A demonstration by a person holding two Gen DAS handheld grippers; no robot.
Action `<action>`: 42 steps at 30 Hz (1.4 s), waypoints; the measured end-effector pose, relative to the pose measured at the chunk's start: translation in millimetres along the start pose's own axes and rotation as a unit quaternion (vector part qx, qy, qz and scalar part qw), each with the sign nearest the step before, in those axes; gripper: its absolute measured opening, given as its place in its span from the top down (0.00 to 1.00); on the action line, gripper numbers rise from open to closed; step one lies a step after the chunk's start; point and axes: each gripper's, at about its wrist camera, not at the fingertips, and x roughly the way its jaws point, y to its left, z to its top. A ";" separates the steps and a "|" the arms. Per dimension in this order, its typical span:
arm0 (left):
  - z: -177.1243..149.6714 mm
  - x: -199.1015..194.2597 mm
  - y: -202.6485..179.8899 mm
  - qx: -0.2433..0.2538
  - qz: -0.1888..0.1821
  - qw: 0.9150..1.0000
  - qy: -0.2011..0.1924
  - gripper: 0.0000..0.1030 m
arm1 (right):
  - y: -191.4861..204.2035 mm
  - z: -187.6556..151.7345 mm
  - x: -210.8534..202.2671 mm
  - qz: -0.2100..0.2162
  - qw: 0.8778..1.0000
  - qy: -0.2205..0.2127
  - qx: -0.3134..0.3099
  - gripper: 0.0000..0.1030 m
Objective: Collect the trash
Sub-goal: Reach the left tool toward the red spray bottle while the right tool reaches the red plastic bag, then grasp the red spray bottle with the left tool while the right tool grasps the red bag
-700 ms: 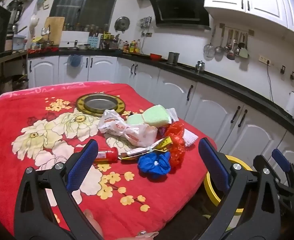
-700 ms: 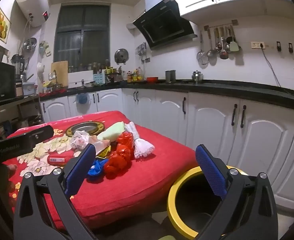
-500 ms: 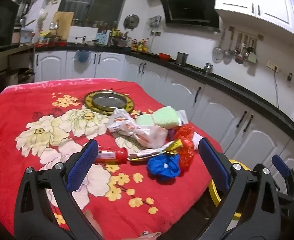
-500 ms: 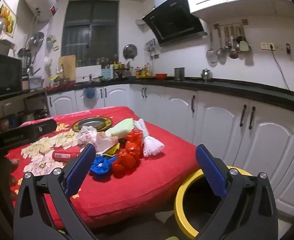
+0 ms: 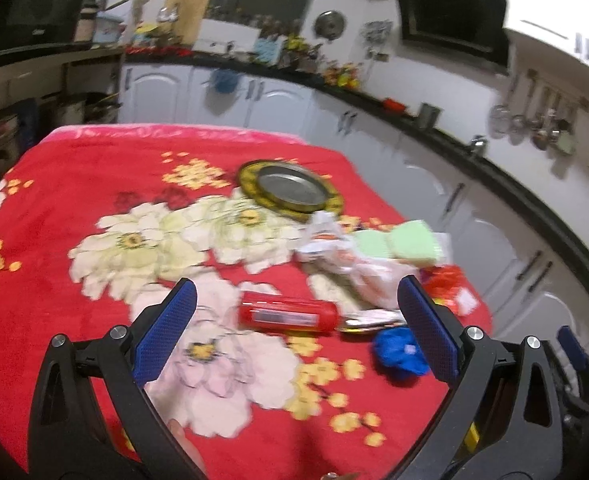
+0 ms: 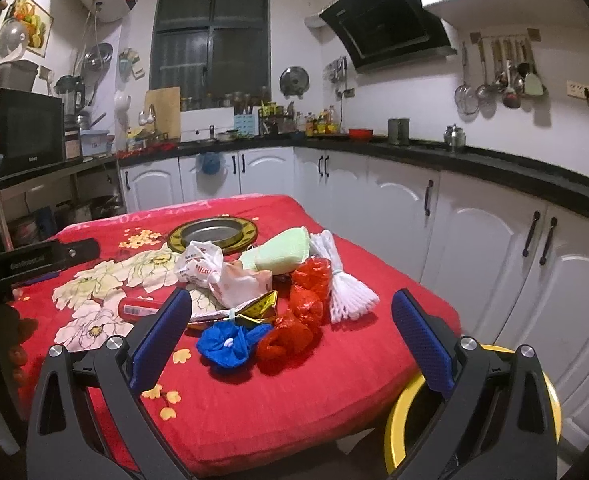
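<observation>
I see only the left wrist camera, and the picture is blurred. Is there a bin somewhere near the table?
Observer: Yes. The right wrist view shows a bin with a yellow rim on the floor, beside the table at its near right corner.
Operator: Does the right gripper hold anything?
Observer: No. It is open, with nothing between its fingers.
Operator: Something white is behind the red mesh. What is it?
Observer: A white foam net, tied with a band. It lies against the red mesh.
</observation>
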 end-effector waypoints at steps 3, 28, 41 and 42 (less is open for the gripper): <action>5.4 17.0 21.9 -0.022 0.006 0.999 0.032 0.10 | -2.3 3.4 19.1 0.007 1.000 0.017 0.009 0.06; 5.6 116.7 -9.4 0.319 -0.133 0.922 0.175 0.10 | -31.6 -18.5 134.9 0.039 0.976 0.197 0.087 0.54; -12.1 143.9 -18.9 0.396 -0.183 0.874 0.212 0.28 | -37.4 -22.5 129.8 0.067 0.972 0.198 0.110 0.83; -13.7 145.3 -19.7 0.397 -0.184 0.873 0.214 0.31 | -37.5 -22.4 128.9 0.068 0.972 0.197 0.111 0.83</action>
